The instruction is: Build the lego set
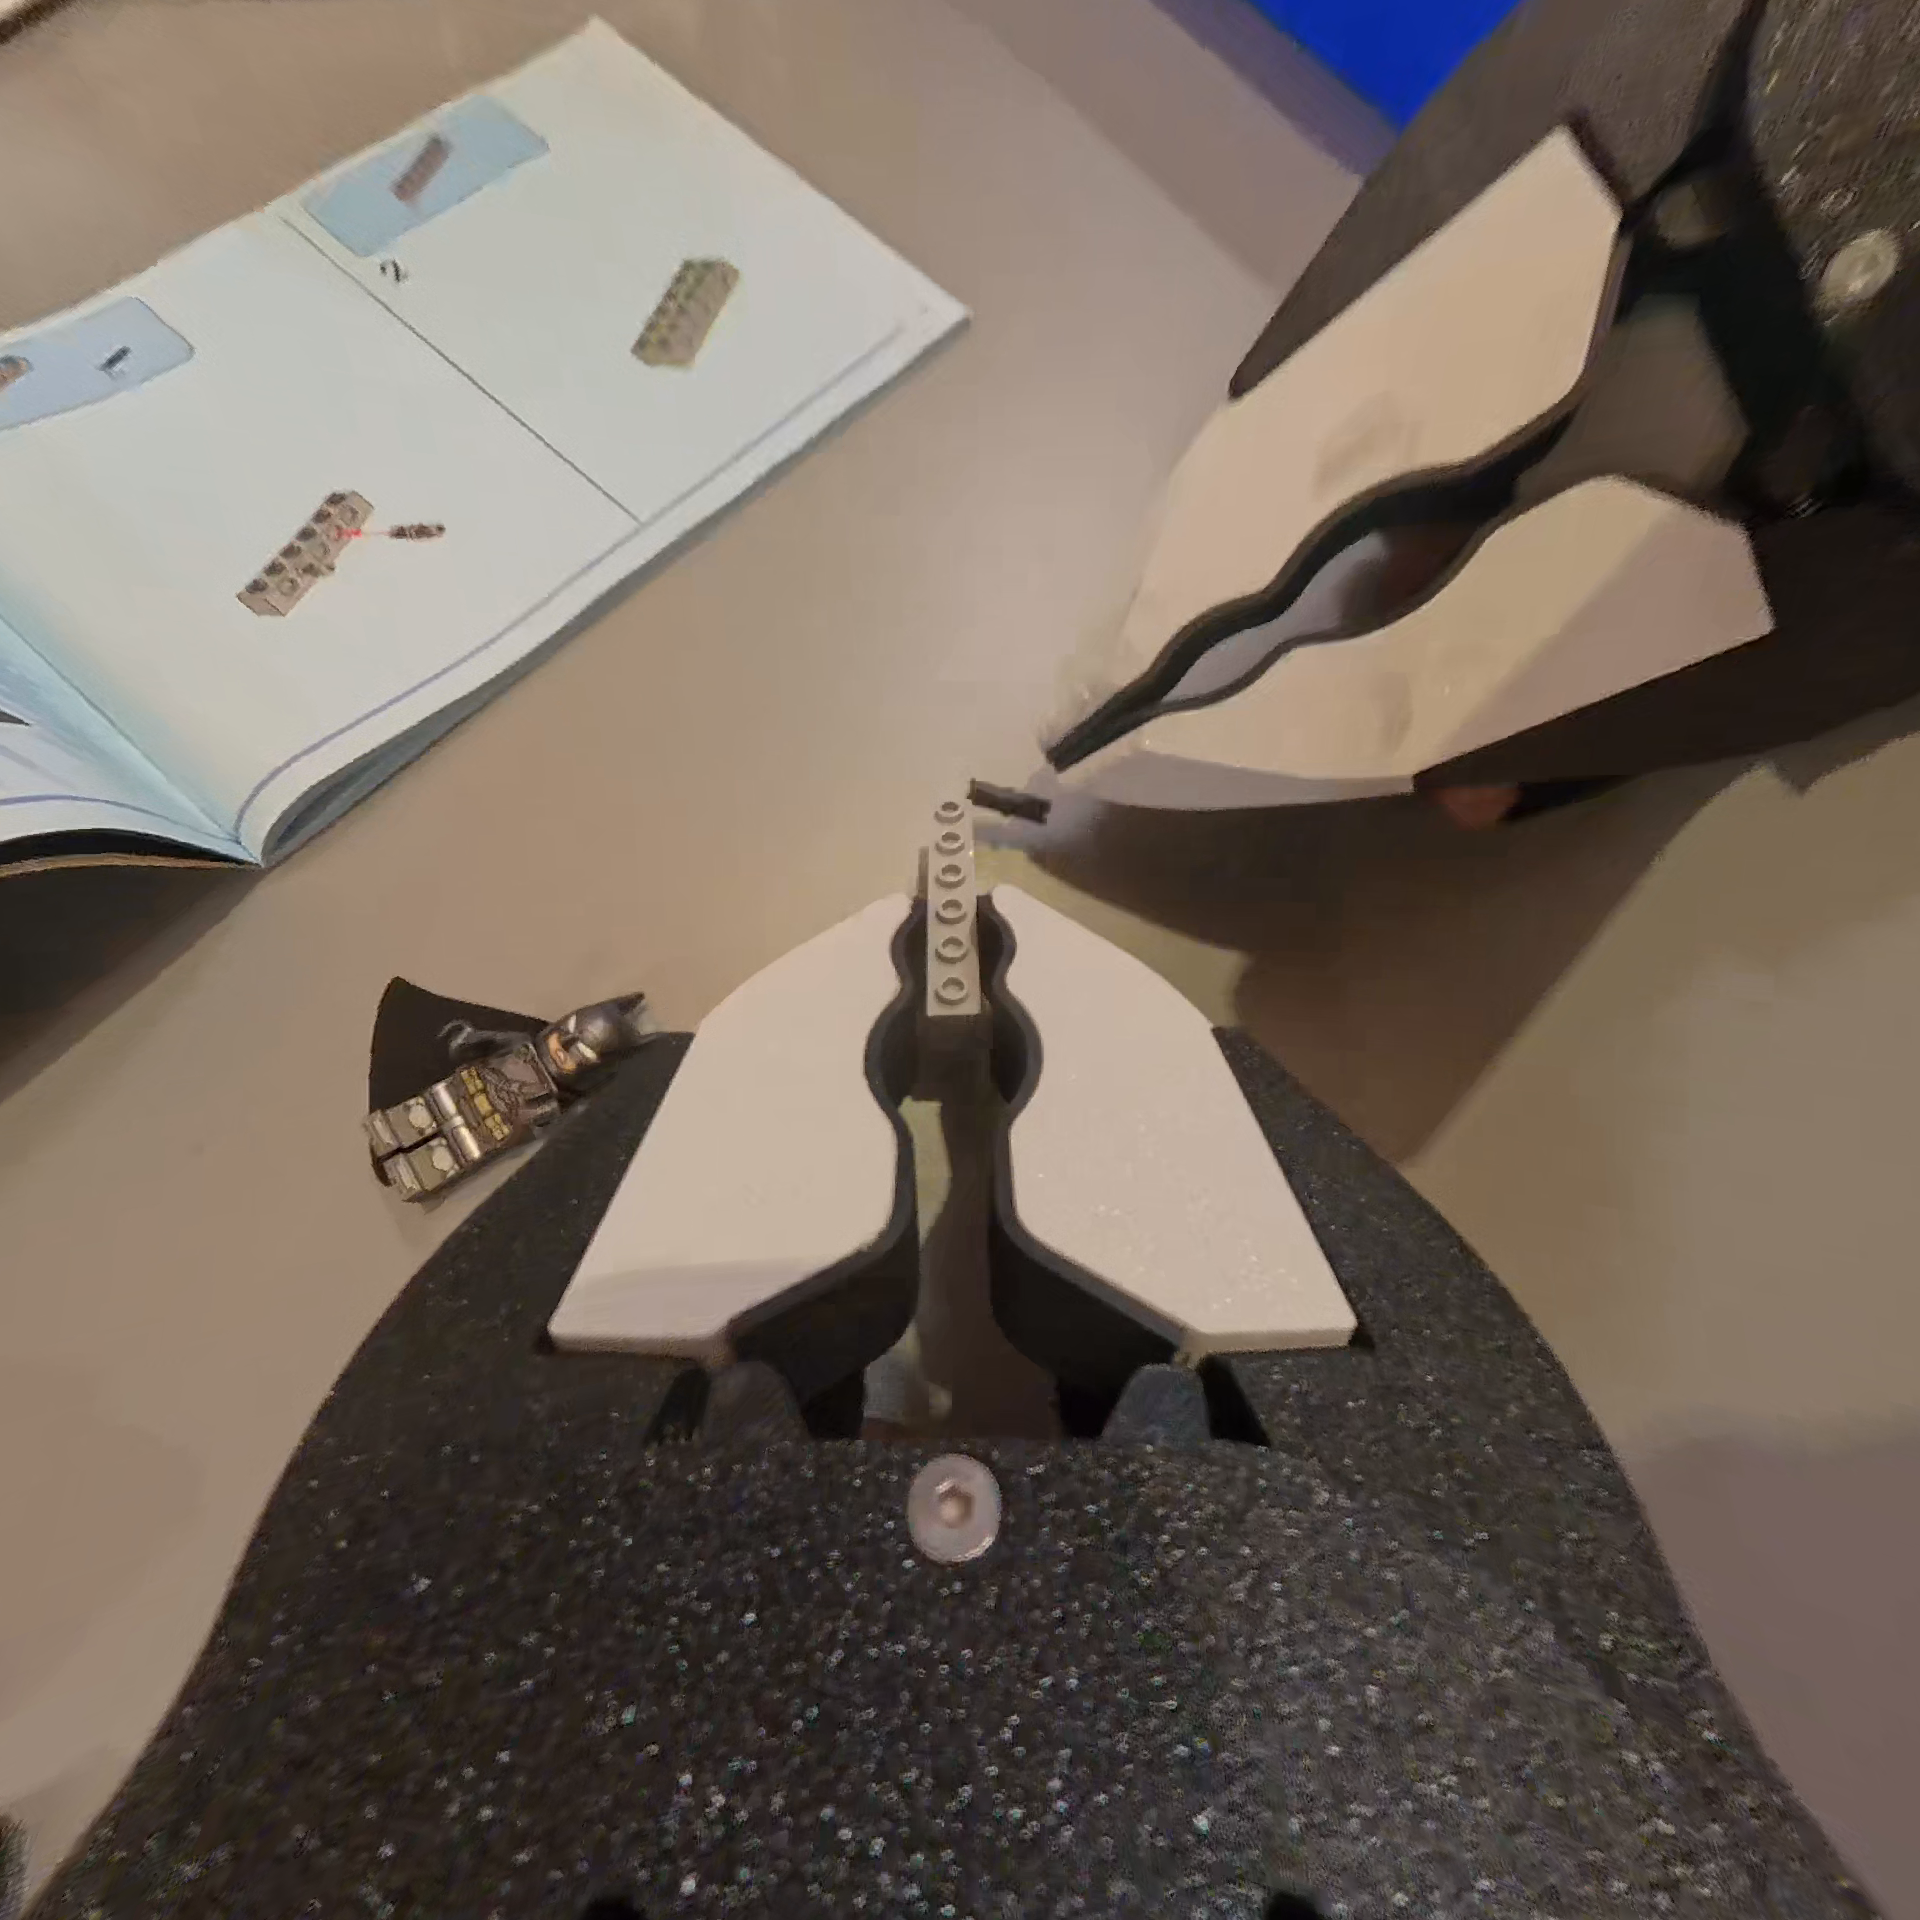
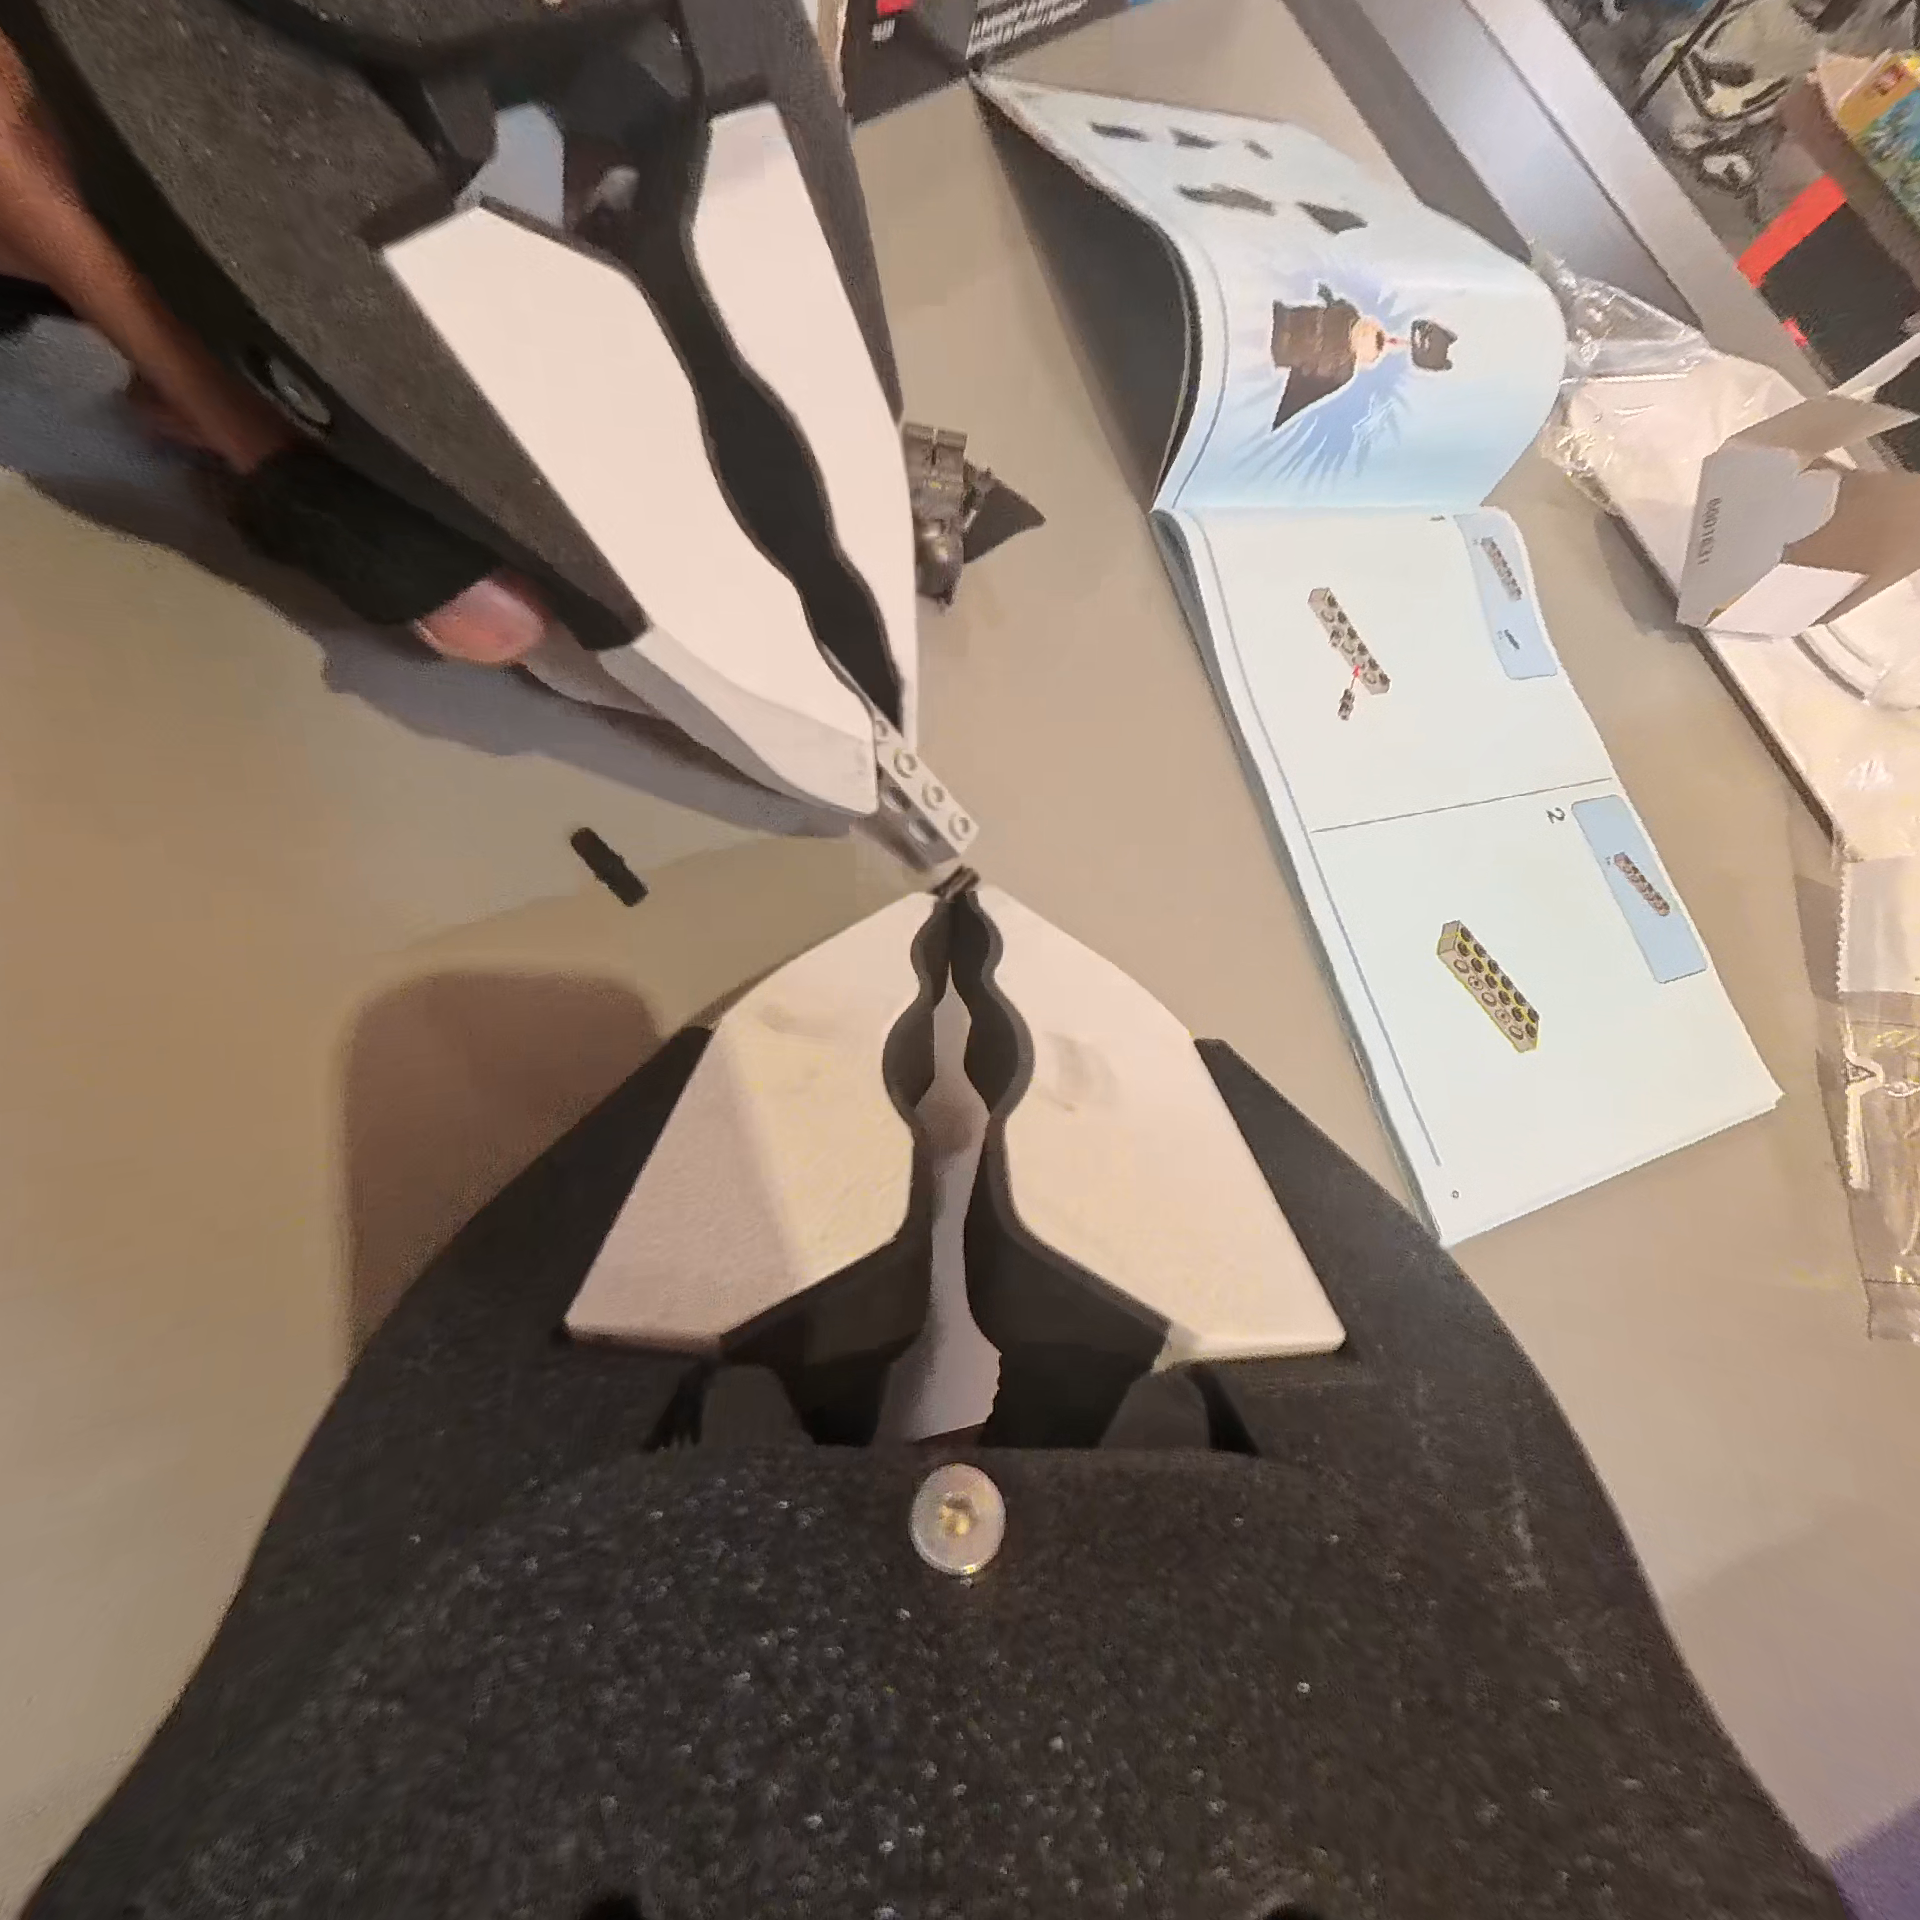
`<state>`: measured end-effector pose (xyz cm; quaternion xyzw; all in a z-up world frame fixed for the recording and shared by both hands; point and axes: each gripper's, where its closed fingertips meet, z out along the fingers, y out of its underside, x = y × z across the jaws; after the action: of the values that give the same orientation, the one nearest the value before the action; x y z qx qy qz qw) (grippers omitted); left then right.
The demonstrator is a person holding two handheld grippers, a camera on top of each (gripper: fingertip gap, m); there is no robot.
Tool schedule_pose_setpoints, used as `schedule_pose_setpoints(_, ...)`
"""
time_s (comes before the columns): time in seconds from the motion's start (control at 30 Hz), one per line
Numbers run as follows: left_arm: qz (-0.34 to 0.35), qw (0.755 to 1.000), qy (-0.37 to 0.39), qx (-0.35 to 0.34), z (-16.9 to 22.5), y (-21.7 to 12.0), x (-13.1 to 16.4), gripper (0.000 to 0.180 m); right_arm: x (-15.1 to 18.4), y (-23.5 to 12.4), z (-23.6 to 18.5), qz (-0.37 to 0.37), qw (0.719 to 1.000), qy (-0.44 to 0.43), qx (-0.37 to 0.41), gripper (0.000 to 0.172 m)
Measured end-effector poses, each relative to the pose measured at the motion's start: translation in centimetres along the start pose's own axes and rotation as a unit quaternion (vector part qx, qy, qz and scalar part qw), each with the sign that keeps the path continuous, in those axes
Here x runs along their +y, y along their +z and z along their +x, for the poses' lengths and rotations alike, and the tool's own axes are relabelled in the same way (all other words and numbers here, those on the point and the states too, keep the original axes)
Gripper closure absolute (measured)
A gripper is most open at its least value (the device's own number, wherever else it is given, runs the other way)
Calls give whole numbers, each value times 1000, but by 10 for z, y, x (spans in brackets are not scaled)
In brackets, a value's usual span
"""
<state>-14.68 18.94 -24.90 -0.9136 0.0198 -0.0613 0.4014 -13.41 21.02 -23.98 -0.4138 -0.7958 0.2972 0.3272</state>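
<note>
Grey studded beam [image 1: 954, 914], clamped lengthwise between the pads of the left hand-held gripper [image 1: 956, 904], both pads pressing on its long sides. About half of the beam projects past the fingertips, over bare table [image 1: 727, 727]. A short black pin [image 1: 1006, 800] stands crosswise against the side of the beam's far end. The right hand-held gripper [image 2: 956, 914] comes in from the right with its fingertips closed together. The left wrist view shows those tips just above the pin with a narrow gap, so nothing lies between them.

Second black pin [image 2: 608, 865], lying loose on the table to the left of both grippers, well clear of them. The surface between it and the beam is bare.

Open booklet [image 1: 468, 416], pale blue, lying flat ahead and to the left of the left gripper. Its near edge and spine face the beam across a broad strip of free table.

Caped minifigure [image 1: 488, 1101], lying on its back just beside the left gripper's left finger.

Small white carton [image 2: 1766, 520] and clear plastic bags [image 2: 1881, 1091], crowding the far right side of the table beyond the booklet, near the dark edge.

Person's fingers [image 2: 478, 623], gloved in black with bare tips, wrapped under the left gripper.
</note>
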Motion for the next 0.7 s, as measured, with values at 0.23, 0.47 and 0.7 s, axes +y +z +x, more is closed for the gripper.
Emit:
schedule_pose_setpoints(0.23, -31, 999, 25, -11, 2, 3, 9, 171, 13, 0, 6, -28, 1000, -11, -6, 172)
schedule_pose_setpoints(0.47, -38, 999, 24, -10, 1, 3, 12, 160, 13, 0, 2, -24, 999, -5, -29, 171)
schedule_pose_setpoints(0.7, -13, 1000, 18, -17, -5, -3, 4, 157, 14, 0, -3, -26, 998, -9, -60, 165)
